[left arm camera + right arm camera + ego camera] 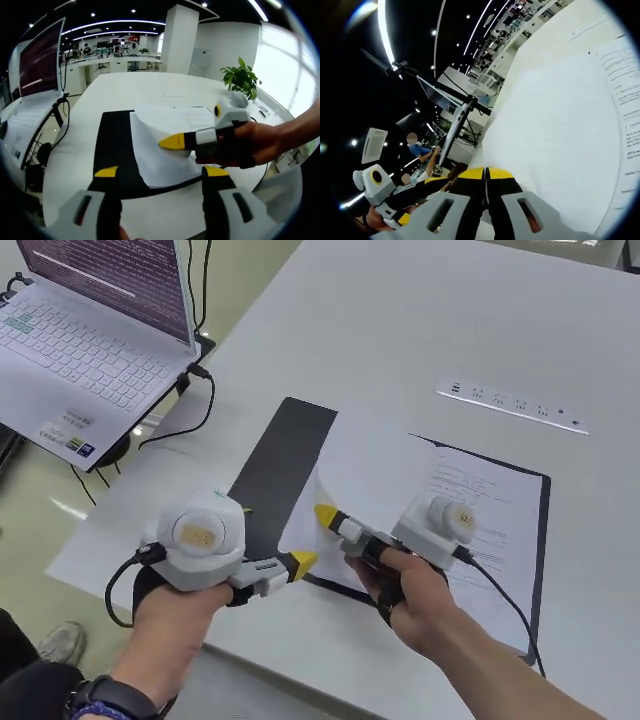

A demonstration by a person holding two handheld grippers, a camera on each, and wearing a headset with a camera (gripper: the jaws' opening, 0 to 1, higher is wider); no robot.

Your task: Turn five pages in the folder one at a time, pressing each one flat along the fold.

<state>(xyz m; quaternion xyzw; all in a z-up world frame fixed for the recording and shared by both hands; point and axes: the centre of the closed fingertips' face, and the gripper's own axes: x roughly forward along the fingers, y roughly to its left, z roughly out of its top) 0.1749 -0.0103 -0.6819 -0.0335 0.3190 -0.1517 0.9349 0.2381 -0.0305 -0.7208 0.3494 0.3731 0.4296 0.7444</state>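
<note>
The white bench (400,330) is bare across its far half and to the right of the work. Its near edge runs just in front of the hands.

One folder (285,455) lies open near that edge. Its black left cover is flat, and a printed sheet (490,510) lies on the right half.

One page (370,465) is lifted and curves up off the fold between the two halves.

One laptop (90,350) stands open beyond the bench's left edge, with cables trailing from it.

There are two tongs. The right tongs (327,515) are closed on the near left edge of the page. The right gripper view shows their yellow tips pressed together against the white sheet.

The left tongs (160,172) stand apart and empty, over the near edge of the black cover and just left of the right tongs.

One power strip (510,405) lies well beyond the folder on the far right.

One potted plant (241,80) appears in the left gripper view past the bench's far right edge.
</note>
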